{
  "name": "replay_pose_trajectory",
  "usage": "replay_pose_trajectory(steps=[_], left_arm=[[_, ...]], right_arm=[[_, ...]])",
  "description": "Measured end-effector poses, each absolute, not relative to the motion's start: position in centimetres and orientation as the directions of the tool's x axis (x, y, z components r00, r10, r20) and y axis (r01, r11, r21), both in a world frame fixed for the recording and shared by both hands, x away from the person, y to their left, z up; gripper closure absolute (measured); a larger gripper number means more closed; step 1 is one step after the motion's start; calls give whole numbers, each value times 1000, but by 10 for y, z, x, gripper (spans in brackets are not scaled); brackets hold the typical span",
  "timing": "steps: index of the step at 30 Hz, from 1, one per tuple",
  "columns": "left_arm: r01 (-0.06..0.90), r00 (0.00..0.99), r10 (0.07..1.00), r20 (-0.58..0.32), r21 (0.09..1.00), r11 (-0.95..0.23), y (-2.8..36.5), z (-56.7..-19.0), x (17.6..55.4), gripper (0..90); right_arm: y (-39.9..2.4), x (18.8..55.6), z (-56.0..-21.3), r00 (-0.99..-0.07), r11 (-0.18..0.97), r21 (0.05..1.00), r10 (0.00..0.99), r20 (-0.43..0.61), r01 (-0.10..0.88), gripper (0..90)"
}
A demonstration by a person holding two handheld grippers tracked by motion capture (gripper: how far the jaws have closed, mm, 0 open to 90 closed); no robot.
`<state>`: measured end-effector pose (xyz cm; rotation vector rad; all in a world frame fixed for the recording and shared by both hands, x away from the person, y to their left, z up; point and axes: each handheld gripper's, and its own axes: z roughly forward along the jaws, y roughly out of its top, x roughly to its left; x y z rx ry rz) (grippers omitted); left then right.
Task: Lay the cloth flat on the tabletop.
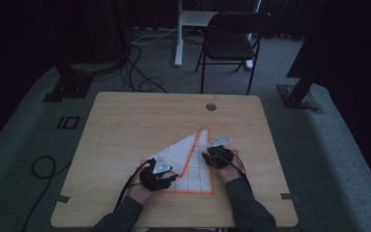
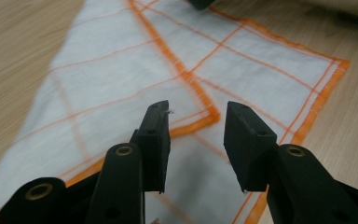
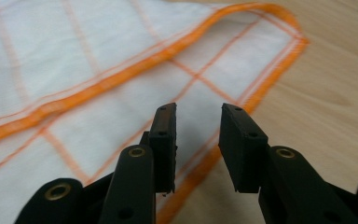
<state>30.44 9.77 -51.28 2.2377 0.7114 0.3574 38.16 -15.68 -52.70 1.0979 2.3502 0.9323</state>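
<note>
The cloth (image 2: 135,79) lies flat on the desk (image 1: 125,121) under both grippers' released jaws; its orange hem runs just beyond each pair's tips, nothing gripped.

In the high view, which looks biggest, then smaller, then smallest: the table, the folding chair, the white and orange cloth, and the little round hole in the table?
1. table
2. folding chair, though it sits farther away
3. cloth
4. round hole

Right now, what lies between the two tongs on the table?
In the high view, the folded white cloth with orange lines lies between the left tongs and the right tongs; nothing else.
</note>
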Motion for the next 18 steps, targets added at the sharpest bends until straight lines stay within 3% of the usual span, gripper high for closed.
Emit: replay_pose_trajectory(steps=[11,18], left_arm=[[376,837,546,35,689,-620,70,-528,316,644],[413,816,578,22,677,-609,71,-530,323,863]], right_arm=[[-154,363,-531,-642,469,714,766,-35,520,662],[-157,360,-537,-639,462,708,769,-19,535,650]])
